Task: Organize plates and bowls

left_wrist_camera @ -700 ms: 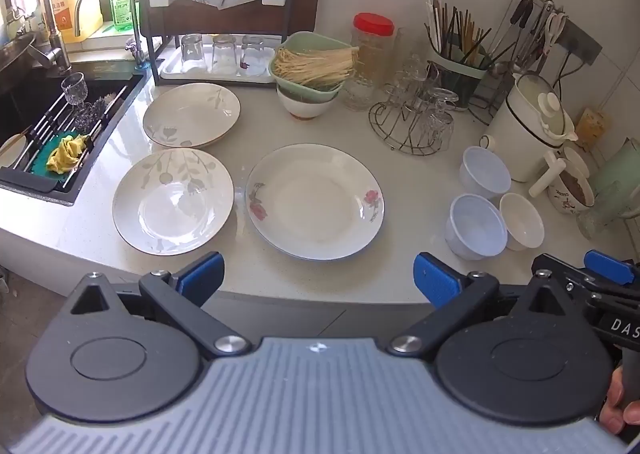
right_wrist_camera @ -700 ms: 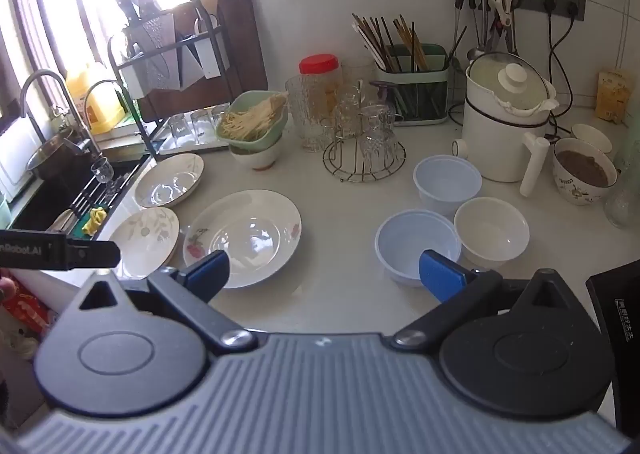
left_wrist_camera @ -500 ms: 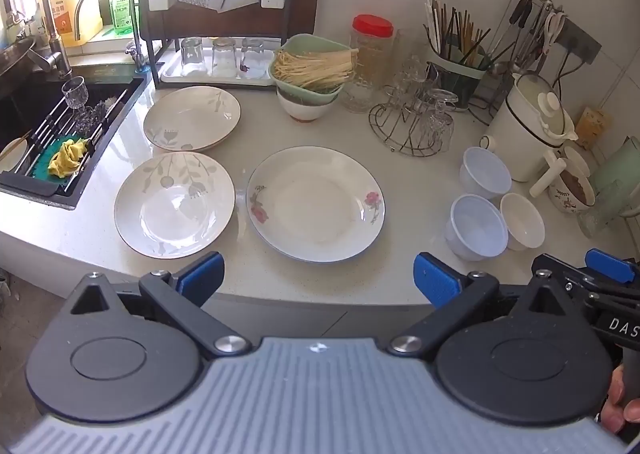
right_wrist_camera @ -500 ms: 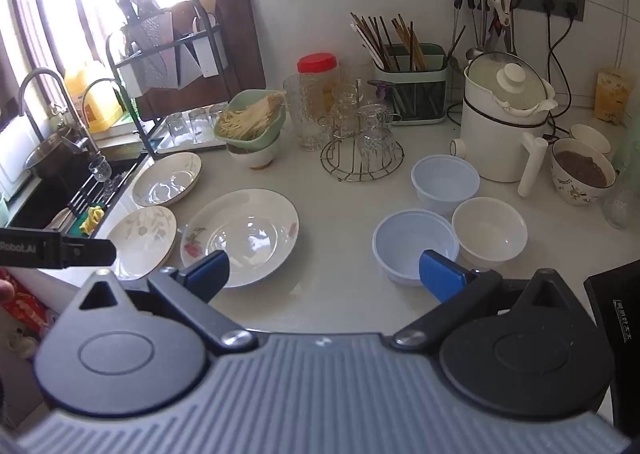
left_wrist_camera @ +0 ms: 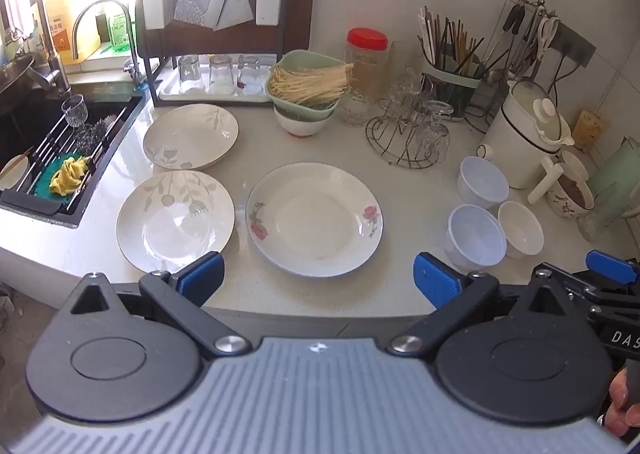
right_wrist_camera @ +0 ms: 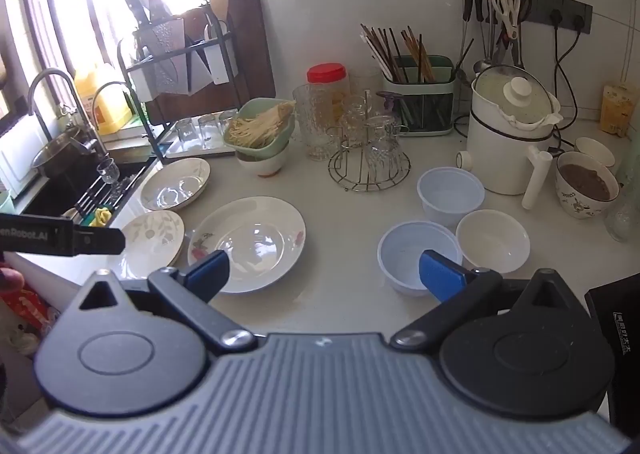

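Three plates lie on the white counter: a rose-patterned plate [left_wrist_camera: 316, 218] in the middle, a leaf-patterned plate [left_wrist_camera: 175, 219] to its left, and another leaf plate [left_wrist_camera: 191, 135] behind that. Three small bowls stand at the right: two pale blue ones [left_wrist_camera: 476, 236] [left_wrist_camera: 482, 181] and a white one [left_wrist_camera: 521, 228]. My left gripper [left_wrist_camera: 316, 280] is open and empty, held before the counter's front edge, facing the rose plate. My right gripper [right_wrist_camera: 324, 268] is open and empty, between the rose plate [right_wrist_camera: 248, 242] and the near blue bowl [right_wrist_camera: 416, 254].
A sink [left_wrist_camera: 48, 158] with a rack and yellow cloth is at the left. A green bowl of noodles [left_wrist_camera: 308, 88], a red-lidded jar [left_wrist_camera: 366, 66], a wire glass stand [left_wrist_camera: 412, 134], a chopstick holder [left_wrist_camera: 450, 70] and a white cooker [left_wrist_camera: 524, 134] line the back.
Both grippers have edged slightly forward toward the counter. Nothing on the counter has moved.
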Motion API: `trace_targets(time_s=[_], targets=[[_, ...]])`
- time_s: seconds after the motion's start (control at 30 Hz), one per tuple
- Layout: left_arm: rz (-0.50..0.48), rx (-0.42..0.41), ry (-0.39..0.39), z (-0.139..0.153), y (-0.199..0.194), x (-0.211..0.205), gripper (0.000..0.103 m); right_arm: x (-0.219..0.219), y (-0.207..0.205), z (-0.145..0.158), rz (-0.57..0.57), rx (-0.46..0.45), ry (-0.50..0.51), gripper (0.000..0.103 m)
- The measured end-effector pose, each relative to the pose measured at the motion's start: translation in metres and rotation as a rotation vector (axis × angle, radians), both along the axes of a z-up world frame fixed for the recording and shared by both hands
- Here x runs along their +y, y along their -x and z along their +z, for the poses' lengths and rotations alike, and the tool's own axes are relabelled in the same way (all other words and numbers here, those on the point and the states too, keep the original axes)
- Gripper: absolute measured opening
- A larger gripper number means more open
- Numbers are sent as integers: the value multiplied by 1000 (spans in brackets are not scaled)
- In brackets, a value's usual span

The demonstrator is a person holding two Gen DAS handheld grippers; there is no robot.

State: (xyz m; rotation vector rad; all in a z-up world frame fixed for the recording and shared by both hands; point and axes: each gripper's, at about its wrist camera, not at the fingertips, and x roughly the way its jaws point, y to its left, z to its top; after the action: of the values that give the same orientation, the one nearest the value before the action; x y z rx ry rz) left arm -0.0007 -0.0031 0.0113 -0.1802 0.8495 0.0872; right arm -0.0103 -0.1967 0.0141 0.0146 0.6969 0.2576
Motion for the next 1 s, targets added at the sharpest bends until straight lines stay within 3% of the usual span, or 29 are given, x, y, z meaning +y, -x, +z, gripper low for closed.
trace_targets(time_s=[1.0], targets=[[12, -42, -21, 7, 11, 0, 102, -3, 5, 2, -44, -31, -38, 103]])
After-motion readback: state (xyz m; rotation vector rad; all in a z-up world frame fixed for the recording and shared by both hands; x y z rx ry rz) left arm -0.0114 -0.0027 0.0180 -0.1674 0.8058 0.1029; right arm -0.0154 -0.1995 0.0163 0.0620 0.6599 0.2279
